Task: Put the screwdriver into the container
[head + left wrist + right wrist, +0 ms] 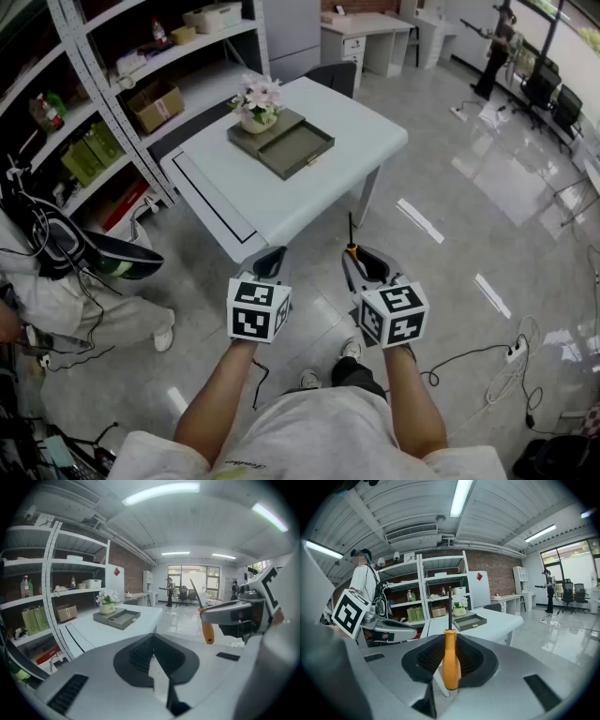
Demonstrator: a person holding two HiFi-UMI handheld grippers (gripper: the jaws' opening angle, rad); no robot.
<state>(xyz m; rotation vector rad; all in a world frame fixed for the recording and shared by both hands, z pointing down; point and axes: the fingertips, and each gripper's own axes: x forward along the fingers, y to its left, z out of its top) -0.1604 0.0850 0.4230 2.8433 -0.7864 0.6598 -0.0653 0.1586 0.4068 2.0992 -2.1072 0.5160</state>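
Observation:
An orange-handled screwdriver with a dark shaft stands upright in my right gripper, whose jaws are shut on the handle. From the head view the screwdriver pokes up out of the right gripper, just short of the table's near corner. The container is a grey open tray in the middle of the white table. My left gripper is shut with nothing in it, level with the right one. In the left gripper view the screwdriver shows off to the right.
A pot of pale flowers stands on a grey lid beside the tray. Metal shelving with boxes lines the left. A seated person is close at my left. A cable and power strip lie on the floor at right.

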